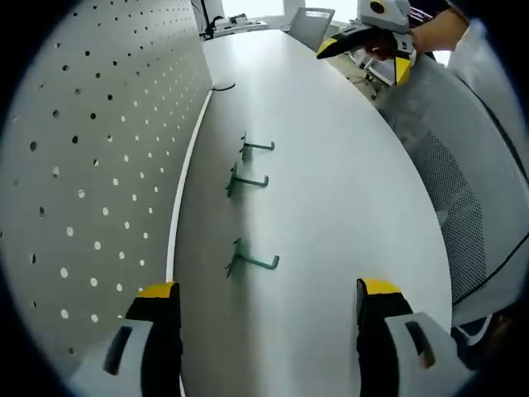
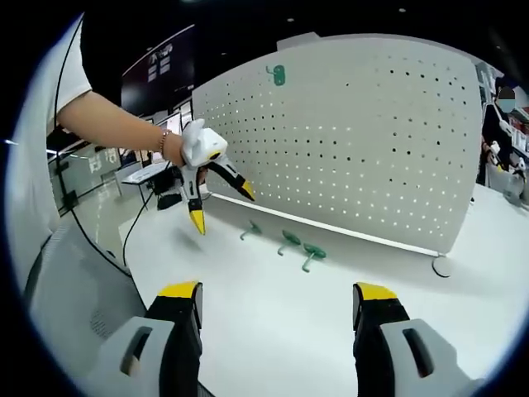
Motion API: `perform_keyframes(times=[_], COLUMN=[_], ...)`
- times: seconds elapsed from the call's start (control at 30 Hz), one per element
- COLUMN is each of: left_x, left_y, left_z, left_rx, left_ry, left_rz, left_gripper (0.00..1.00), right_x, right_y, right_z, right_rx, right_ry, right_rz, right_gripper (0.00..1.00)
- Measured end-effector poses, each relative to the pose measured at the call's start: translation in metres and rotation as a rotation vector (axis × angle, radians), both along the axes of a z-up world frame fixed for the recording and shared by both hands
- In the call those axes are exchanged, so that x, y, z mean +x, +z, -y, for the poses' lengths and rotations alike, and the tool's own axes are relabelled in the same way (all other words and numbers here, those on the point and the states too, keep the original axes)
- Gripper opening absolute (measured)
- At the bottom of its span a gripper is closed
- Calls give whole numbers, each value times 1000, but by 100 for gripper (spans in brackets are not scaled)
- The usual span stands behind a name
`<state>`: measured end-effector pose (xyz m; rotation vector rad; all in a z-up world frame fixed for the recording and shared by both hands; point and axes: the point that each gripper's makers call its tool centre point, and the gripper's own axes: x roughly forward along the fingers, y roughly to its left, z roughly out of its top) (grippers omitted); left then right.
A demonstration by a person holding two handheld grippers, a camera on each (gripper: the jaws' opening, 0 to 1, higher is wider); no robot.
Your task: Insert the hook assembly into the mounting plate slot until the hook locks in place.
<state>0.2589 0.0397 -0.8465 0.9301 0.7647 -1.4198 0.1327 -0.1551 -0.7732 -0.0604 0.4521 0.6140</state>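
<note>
Left gripper view shows the left gripper low over the white tabletop, its two yellow-tipped fingers wide apart with nothing between them. Ahead of it three green hooks lie in a row on the tabletop: the near hook, the middle hook and the far hook. They are apart from each other and just beside the foot of the white pegboard, which stands upright along the edge of the tabletop. At the top of this view the right gripper is held by a hand above the far part of the tabletop, and its fingers are spread. A grey mesh chair stands beside the tabletop.

In the right gripper view the right gripper's own fingers are also wide apart and empty. The left gripper is held by a hand above the tabletop, near the hooks, with open fingers. The three hooks lie in front of the pegboard. One more green piece is already on the pegboard, near its top edge.
</note>
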Motion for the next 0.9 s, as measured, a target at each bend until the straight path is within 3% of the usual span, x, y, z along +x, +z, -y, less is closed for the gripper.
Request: perform_keyframes(times=[0.9], left_x=[-6], left_y=[-30], left_z=[9], left_rx=[111], left_ry=[-140], left_rz=[-37], left_gripper=[89], right_x=[2], right_y=[1], right_z=[2], right_rx=[0], right_ry=[-14], right_rz=[0], right_gripper=[72])
